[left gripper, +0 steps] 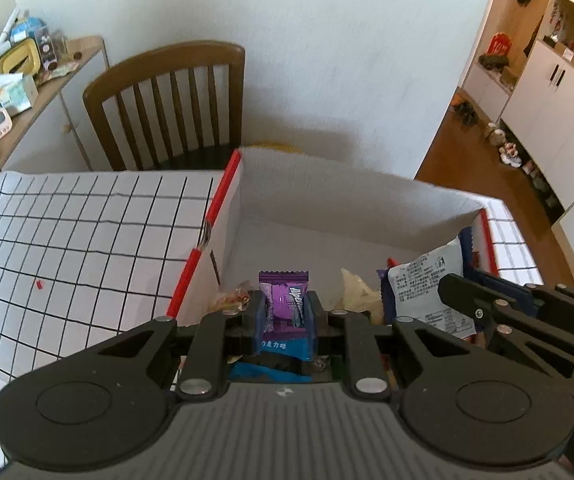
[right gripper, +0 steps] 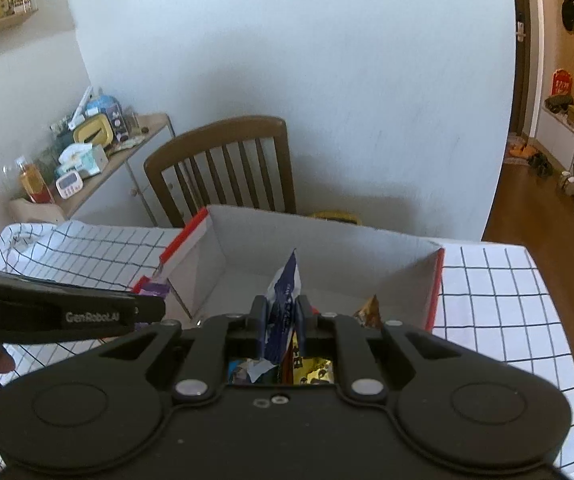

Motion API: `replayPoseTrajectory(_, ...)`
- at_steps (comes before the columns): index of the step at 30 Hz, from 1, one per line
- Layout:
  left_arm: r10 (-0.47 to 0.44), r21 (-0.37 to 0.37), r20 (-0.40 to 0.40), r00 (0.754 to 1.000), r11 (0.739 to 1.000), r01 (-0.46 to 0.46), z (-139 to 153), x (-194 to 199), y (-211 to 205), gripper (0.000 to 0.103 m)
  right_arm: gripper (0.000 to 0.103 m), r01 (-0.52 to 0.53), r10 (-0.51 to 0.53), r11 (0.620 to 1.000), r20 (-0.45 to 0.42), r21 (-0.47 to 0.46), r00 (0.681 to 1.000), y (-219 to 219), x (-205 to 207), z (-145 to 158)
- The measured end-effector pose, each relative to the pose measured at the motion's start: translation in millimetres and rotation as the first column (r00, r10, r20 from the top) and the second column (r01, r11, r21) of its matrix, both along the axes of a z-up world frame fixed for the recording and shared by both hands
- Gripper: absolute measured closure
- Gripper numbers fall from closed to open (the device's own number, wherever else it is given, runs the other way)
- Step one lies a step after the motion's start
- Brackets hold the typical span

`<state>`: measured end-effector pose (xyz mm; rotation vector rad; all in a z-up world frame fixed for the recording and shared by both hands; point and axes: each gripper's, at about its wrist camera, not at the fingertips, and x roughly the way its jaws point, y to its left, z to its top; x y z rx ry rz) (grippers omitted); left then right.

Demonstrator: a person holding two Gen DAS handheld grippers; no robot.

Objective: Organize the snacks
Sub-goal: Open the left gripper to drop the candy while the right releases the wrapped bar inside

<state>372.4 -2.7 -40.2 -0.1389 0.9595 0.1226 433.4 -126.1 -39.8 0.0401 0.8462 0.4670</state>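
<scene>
Two grippers over one open white cardboard box (left gripper: pixel 327 196) with red-trimmed rim, standing on a table with a black-grid white tablecloth (left gripper: pixel 67 232).

Left gripper (left gripper: pixel 285 310): clenched on a purple candy wrapper (left gripper: pixel 283 300), held upright between the fingers, crimped top edge above the fingertips. A blue packet (left gripper: pixel 283 346) sits directly beneath it, also between the fingers; cannot tell whether it is gripped too. Position: above the box's near left corner.

Right gripper (right gripper: pixel 281 322): clamped on a dark blue and white snack pouch (right gripper: pixel 285 296), held edge-on, its top corner sticking up past the fingertips. Position: above the box's near side, toward the middle.

Box contents, left wrist view: a white printed-label pouch (left gripper: pixel 427 284) leaning at the right wall, a pale crumpled wrapper (left gripper: pixel 357 290) beside it, a small clear wrapper with red and yellow contents (left gripper: pixel 233 298) near the left wall. Right wrist view: a gold-brown wrapper (right gripper: pixel 371 312) near the right wall, a yellow packet (right gripper: pixel 313 368) visible through the gripper frame.

The far half of the box floor shows bare white.

Behind the table: wooden slat-back chair (right gripper: pixel 227 164), cluttered side cabinet (left gripper: pixel 27 92) to its left.
</scene>
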Motion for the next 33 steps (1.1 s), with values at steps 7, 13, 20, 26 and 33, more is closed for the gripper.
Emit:
replayPoseTrajectory(7,-0.013,-0.012,-0.055,0.998,1.000,0.012,-26.2,11.6,5.3,0.083,0.090,-0.023,0.022,1.000,-0.031,-0.013,0.999,10.5,6.3,-17.1)
replayPoseTrajectory(13,-0.036,-0.010,-0.107,0.994,0.999,0.035,-45.1,18.0,4.0,0.083,0.090,-0.041,0.039,0.999,-0.057,-0.034,0.998,14.7,6.4,-28.1)
replayPoseTrajectory(20,-0.025,-0.021,-0.138,0.990,1.000,0.023,-55.4,21.0,4.6,0.083,0.090,-0.049,0.045,0.997,-0.081,-0.053,0.996,16.6,3.8,-37.7)
replayPoseTrajectory(26,-0.026,-0.049,-0.149,0.989,0.999,0.019,-58.0,19.2,4.8,0.072,0.089,-0.041,0.034,0.997,-0.102,-0.061,0.994,15.5,2.7,-42.4)
replayPoseTrajectory(33,-0.028,-0.060,-0.099,0.995,0.998,0.022,-43.0,4.6,5.4,0.051,0.079,-0.037,0.033,0.998,-0.095,-0.040,0.995,12.7,-4.9,-34.4)
